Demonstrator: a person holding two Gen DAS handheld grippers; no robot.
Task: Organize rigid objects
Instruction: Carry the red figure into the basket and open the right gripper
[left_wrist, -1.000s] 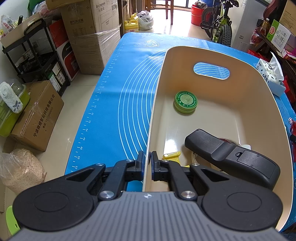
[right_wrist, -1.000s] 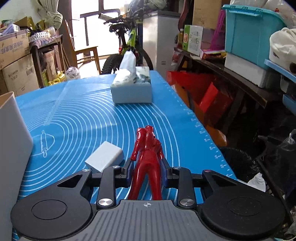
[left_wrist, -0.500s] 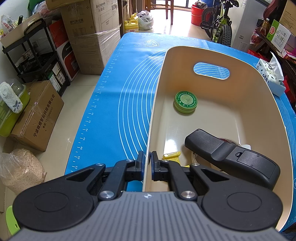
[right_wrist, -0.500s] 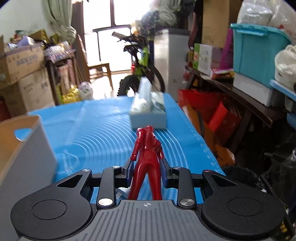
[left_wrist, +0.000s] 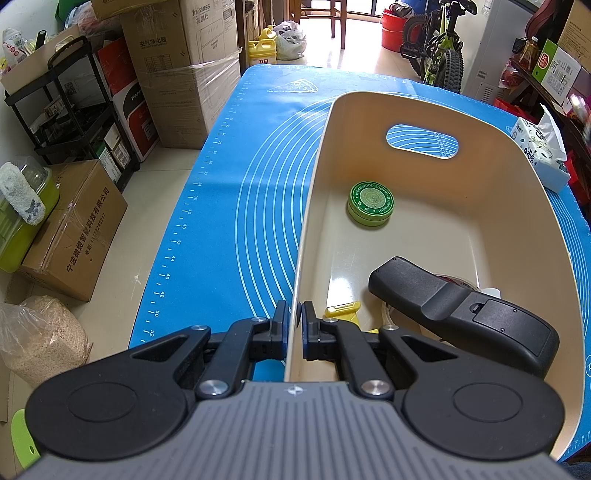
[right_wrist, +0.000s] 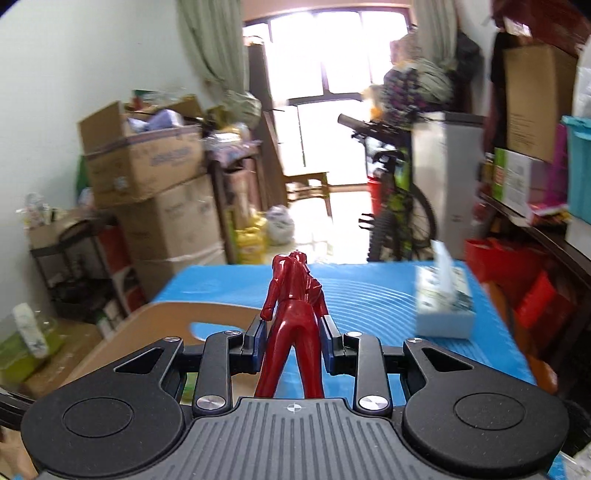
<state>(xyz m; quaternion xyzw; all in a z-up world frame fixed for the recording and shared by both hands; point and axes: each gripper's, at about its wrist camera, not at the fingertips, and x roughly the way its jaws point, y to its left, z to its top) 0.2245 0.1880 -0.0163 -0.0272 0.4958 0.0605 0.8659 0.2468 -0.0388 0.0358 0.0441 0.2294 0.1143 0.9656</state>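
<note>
**Figurine in transit to bin, left side bracing the wall**

Red figurine (right_wrist: 293, 314) is clamped at the waist/legs by the right hand-held gripper (right_wrist: 293, 345), carried clear of the surface, head pointing away from the camera. Frame is motion-blurred. Cream bin (right_wrist: 155, 321) sits below and to the left of it, handle cutout visible.

Left hand-held gripper (left_wrist: 293, 328) is pinched on the bin's near left wall (left_wrist: 306, 236), one finger inside, one outside. Looks like it's steadying the bin.

Bin already holds a green tin (left_wrist: 370, 203) toward the far end, black remote-like device (left_wrist: 461, 314) at the near right, and a yellow piece (left_wrist: 341, 308) just inside the gripped wall.

Tissue box (right_wrist: 445, 306) stands near the surface's right edge, blue mat (left_wrist: 236, 206) covers the surface.

Step, as I read it: transport phase of placing the figurine. Next move needs travel left over the rim, lowering into the free floor between tin and remote, then release.
</note>
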